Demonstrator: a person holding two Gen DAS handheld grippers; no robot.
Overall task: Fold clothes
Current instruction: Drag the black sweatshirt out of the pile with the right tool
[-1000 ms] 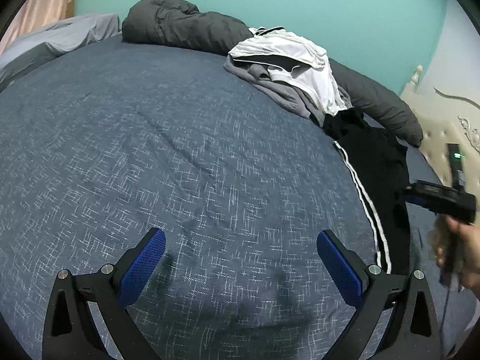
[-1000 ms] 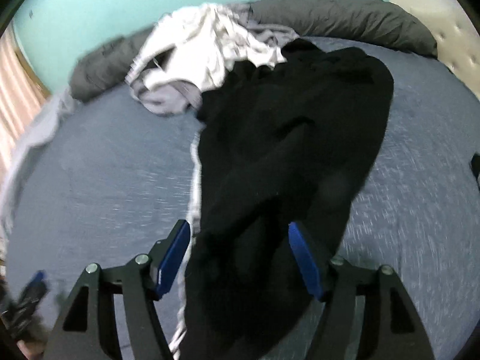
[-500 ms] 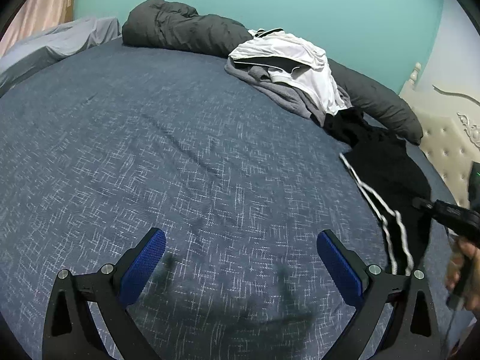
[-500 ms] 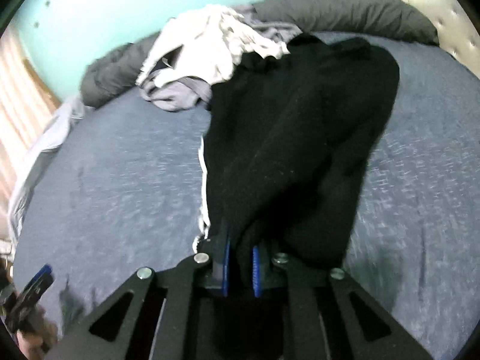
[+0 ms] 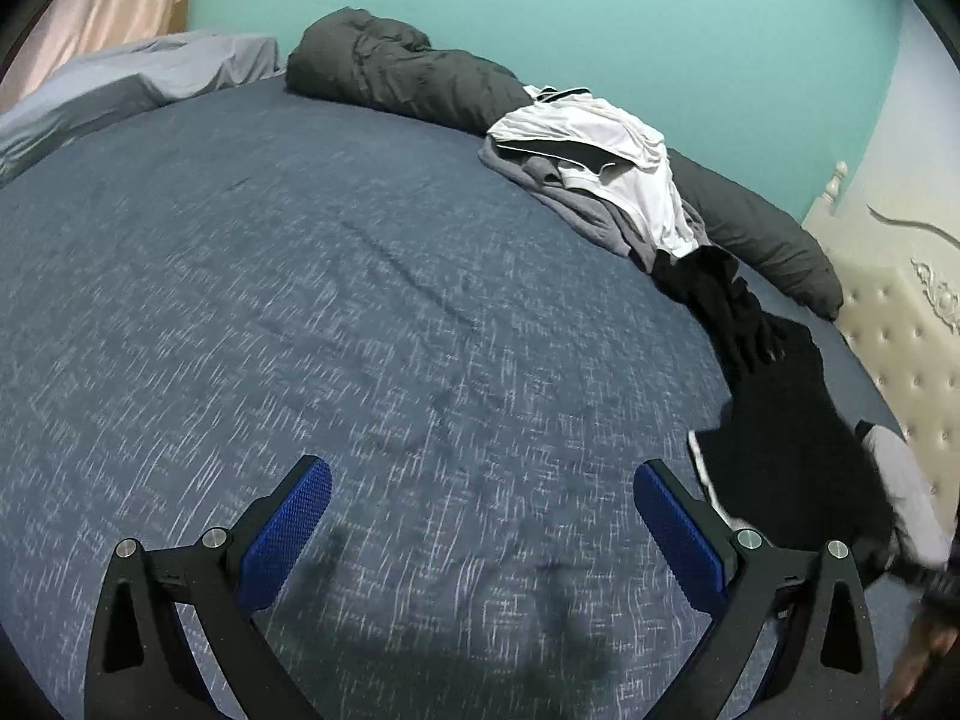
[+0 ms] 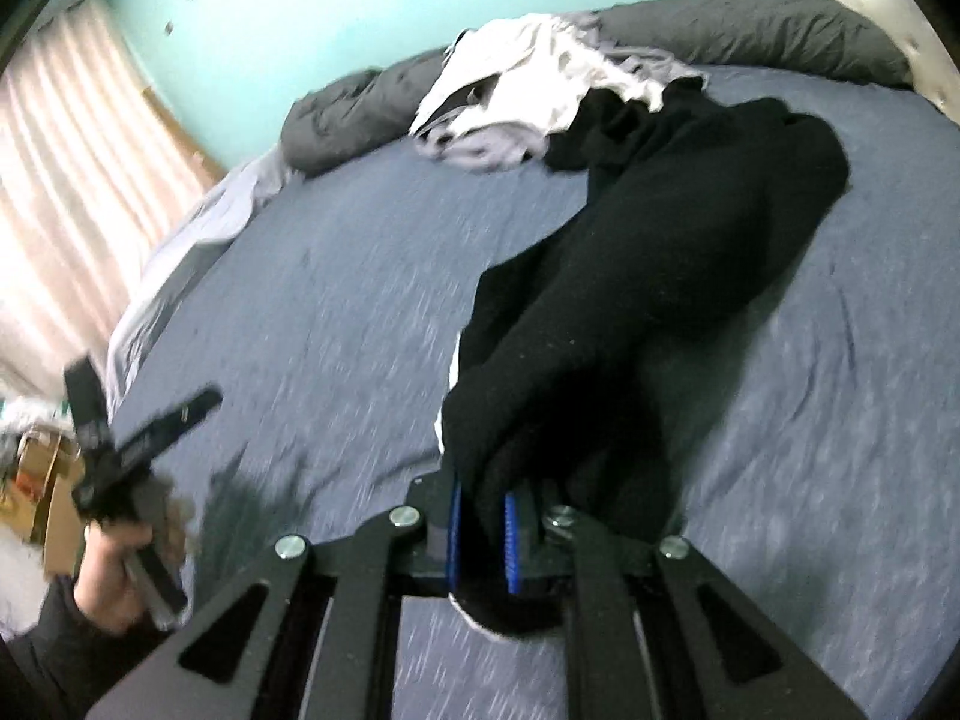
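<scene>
Two grippers work over a bed (image 5: pixel 300 300) covered in a blue flecked sheet. Right gripper (image 6: pixel 483 525) has its blue pads pressed together on a bunched end of the black trousers (image 6: pixel 660 276), a white side stripe showing just left of the pads. From the clamped end the trousers stretch across the sheet toward the far edge, where their other end touches a heap of white and grey clothes (image 6: pixel 528 90). Behind that heap a dark grey duvet (image 6: pixel 750 30) lies rolled along the far edge, against the turquoise wall. Left gripper (image 5: pixel 480 531) hangs above bare sheet near the near edge, its jaws wide apart with nothing between them; in the right wrist view it shows blurred at the left, held in a hand (image 6: pixel 120 576). From the left wrist view the trousers (image 5: pixel 780 438) lie by the bed's right edge, next to a cream tufted headboard (image 5: pixel 906 348).
</scene>
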